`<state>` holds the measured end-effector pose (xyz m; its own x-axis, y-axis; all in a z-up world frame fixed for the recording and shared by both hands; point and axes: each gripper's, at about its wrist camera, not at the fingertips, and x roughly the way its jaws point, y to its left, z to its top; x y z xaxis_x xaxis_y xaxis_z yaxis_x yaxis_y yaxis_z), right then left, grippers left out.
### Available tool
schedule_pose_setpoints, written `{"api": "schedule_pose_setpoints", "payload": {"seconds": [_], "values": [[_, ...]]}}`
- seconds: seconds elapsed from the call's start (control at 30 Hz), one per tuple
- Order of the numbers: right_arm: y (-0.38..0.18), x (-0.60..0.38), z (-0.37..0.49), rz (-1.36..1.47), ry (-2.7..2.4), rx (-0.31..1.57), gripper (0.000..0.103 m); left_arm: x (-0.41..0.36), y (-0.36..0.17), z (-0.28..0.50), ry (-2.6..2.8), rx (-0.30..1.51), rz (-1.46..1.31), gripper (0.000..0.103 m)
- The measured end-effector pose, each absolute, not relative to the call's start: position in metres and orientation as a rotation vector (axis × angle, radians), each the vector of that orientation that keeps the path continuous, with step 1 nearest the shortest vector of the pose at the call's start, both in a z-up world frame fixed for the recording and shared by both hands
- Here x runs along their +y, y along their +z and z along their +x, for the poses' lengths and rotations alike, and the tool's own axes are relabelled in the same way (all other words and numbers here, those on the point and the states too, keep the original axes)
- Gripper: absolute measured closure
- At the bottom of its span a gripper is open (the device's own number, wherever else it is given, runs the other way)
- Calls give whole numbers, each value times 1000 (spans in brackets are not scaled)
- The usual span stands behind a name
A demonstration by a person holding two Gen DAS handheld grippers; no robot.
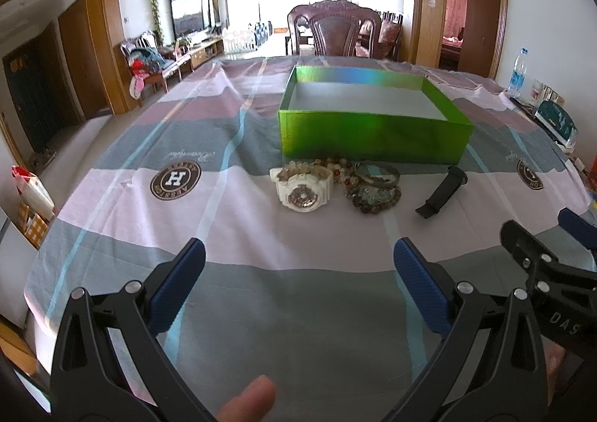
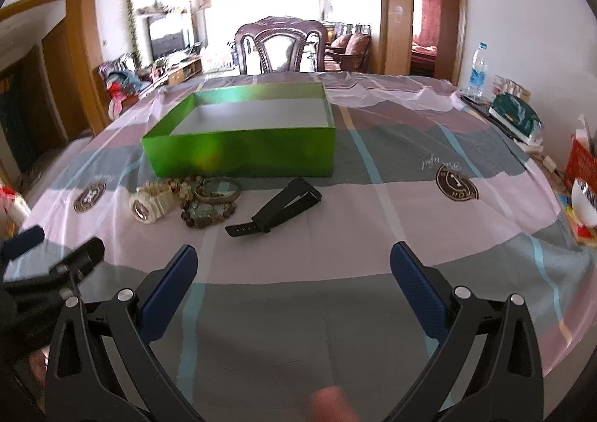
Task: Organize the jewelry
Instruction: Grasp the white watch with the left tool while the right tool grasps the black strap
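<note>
An open green box [image 1: 373,136] [image 2: 242,153] stands on the table, with nothing in it. In front of it lie a white watch [image 1: 303,190] [image 2: 151,203], beaded bracelets [image 1: 373,198] [image 2: 205,213], a dark bangle [image 1: 377,174] [image 2: 220,190] and a black watch [image 1: 442,194] [image 2: 283,207]. My left gripper [image 1: 298,254] is open and empty, hovering short of the white watch. My right gripper [image 2: 294,261] is open and empty, short of the black watch. Each gripper shows at the edge of the other's view.
A striped cloth [image 1: 261,272] covers the table. A wooden chair [image 1: 335,30] stands behind the far edge. A water bottle [image 2: 477,69], a dark green pack [image 2: 516,119] and a red basket [image 2: 580,161] sit along the right side.
</note>
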<state>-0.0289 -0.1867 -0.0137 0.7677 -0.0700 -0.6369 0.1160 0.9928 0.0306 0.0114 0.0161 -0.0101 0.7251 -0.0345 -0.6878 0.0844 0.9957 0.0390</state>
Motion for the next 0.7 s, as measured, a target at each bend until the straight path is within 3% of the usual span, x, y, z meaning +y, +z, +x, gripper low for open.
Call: {"api": "schedule_pose_setpoints", "payload": {"seconds": [0.13, 0.2, 0.27, 0.43, 0.5, 0.7], "values": [[-27, -194, -20, 28, -108, 746, 3, 26, -24, 27, -84, 849, 64, 4], [-32, -198, -14, 15, -91, 773, 4, 33, -27, 33, -77, 861, 54, 23], [-31, -199, -6, 1, -82, 780, 10, 38, -25, 41, -62, 859, 54, 30], [-18, -198, 31, -31, -80, 770, 16, 36, -22, 79, -84, 914, 56, 30], [-20, -195, 52, -26, -76, 799, 16, 29, -27, 96, -111, 946, 53, 16], [-48, -186, 98, -39, -124, 892, 16, 11, -47, 125, -106, 987, 82, 14]]}}
